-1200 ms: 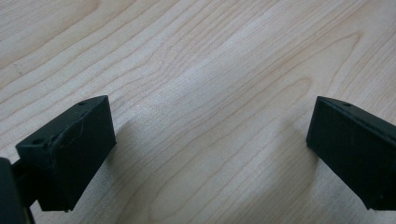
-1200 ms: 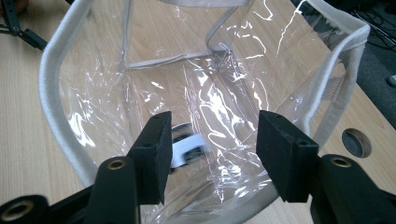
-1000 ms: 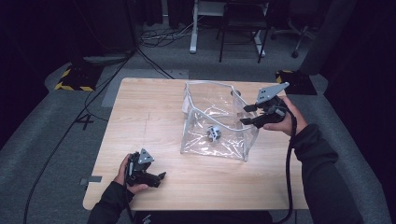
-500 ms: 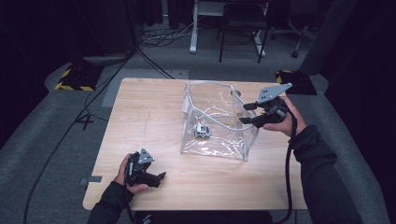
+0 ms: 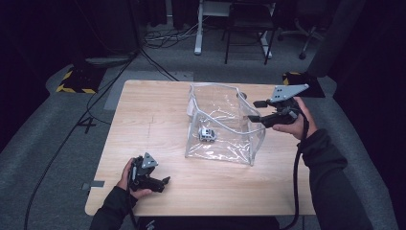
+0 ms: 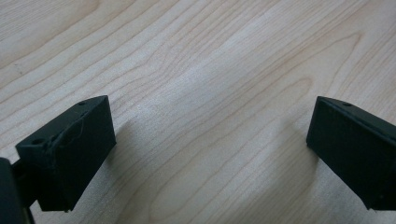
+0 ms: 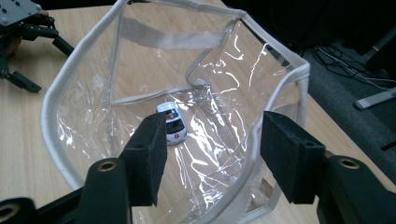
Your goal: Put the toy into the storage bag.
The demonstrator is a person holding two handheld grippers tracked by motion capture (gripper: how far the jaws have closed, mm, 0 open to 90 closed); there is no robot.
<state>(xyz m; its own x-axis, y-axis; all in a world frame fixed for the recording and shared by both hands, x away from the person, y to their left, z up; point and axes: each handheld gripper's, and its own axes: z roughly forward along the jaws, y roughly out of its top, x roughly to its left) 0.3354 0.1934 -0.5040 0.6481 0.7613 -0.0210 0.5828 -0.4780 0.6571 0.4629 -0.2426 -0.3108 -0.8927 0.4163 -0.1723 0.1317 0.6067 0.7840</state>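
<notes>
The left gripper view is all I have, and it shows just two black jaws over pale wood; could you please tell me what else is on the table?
Observer: A clear plastic bag with a white fabric rim stands open mid-table, beyond and to the right of your left gripper.
Operator: Thank you. Is anything inside it?
Observer: Yes, a small white toy car sits on the bag's bottom, by its left wall in the high view.
Operator: And where is the right gripper, please?
Observer: The right gripper is held at the bag's right rim with its jaws apart, gripping nothing.
</notes>
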